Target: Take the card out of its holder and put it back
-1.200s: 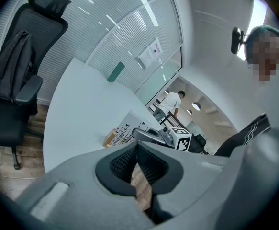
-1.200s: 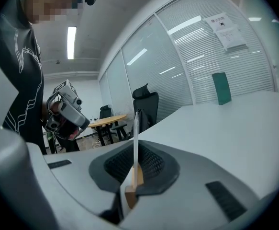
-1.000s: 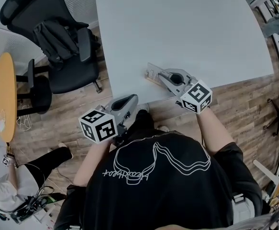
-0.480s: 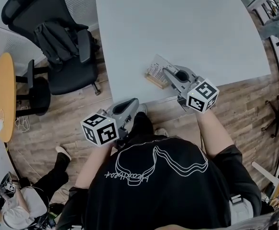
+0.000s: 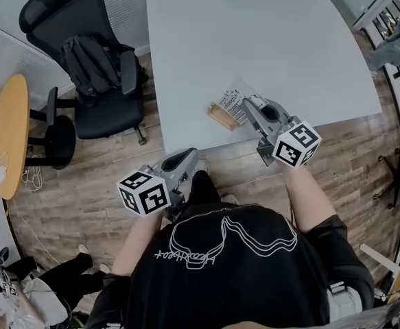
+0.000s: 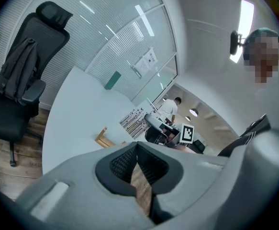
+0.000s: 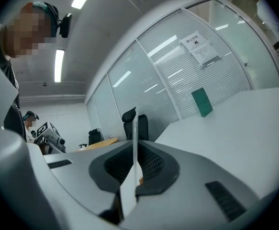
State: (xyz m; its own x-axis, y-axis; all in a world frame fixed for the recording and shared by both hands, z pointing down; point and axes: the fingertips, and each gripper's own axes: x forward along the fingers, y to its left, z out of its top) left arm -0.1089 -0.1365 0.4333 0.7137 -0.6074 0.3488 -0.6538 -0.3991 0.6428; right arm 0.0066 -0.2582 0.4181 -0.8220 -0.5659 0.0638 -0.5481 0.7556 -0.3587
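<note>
A small wooden card holder (image 5: 220, 117) lies near the front edge of the white table (image 5: 254, 33). The printed card (image 5: 235, 104) hangs just above and to the right of it, clear of the slot. My right gripper (image 5: 248, 105) is shut on the card. In the right gripper view the card (image 7: 135, 143) stands edge-on between the pads. My left gripper (image 5: 188, 159) hovers off the table's front edge, shut with nothing in it. The left gripper view has the holder (image 6: 104, 139) and the card (image 6: 133, 121) ahead of my left gripper (image 6: 137, 150).
A black office chair (image 5: 93, 67) with a dark bag on it stands left of the table. Further left is a round wooden side table (image 5: 7, 142). A small green object (image 7: 202, 102) stands at the table's far edge. Someone sits on the floor at bottom left (image 5: 21, 286).
My right gripper has risen with the card, which has come up and away from the wooden holder. My left gripper has shifted a little below the table edge.
</note>
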